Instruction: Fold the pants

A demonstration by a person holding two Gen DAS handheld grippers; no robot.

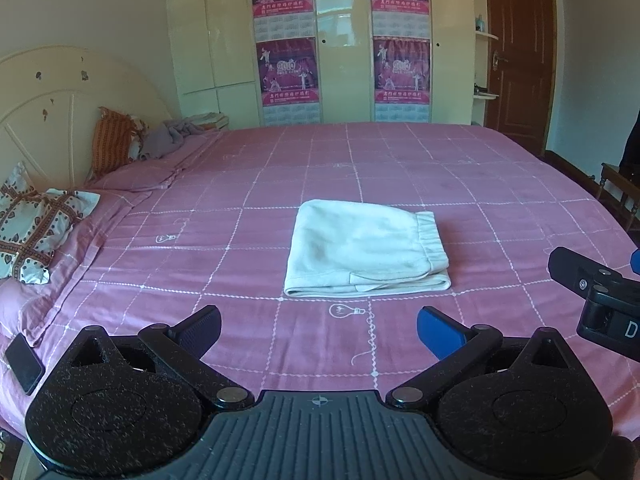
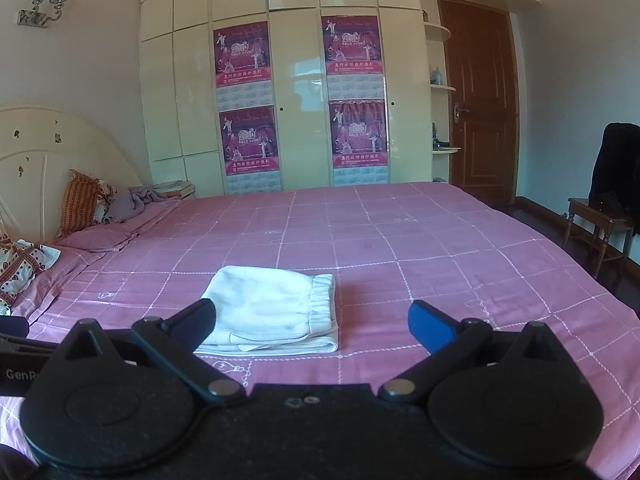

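Pants: the white cotton pants (image 1: 366, 250) lie folded into a flat, layered rectangle on the pink grid-patterned bedsheet (image 1: 440, 184), the gathered elastic waistband along their right edge and the folded layers showing at the near edge.
Left claw: the left claw (image 1: 319, 330) is released, its black and blue fingers spread wide with nothing between them; it hangs above the sheet, apart from the cloth.
Pants from the left claw: straight ahead of the gap between its fingers, near but not touching.
Right claw: the right claw (image 2: 311, 322) is likewise released and empty, fingers spread wide over the sheet.
Pants from the right claw: ahead and to the left, so that the left black finger (image 2: 196, 322) overlaps the near-left corner of the pants in the right wrist view; I cannot tell whether it touches them.
Claws together: part of the right claw shows at the right edge of the left wrist view, just beside the left claw.
Behind the pants: a cream wardrobe with magenta calendar posters (image 2: 248, 108) stands beyond the far side of the bed.
Left of the claws: a cream curved headboard (image 1: 52, 112) and patterned pillows (image 1: 32, 228); a black phone (image 1: 24, 362) lies on the sheet near the left claw's left side.
Far right: a brown wooden door (image 2: 480, 112).
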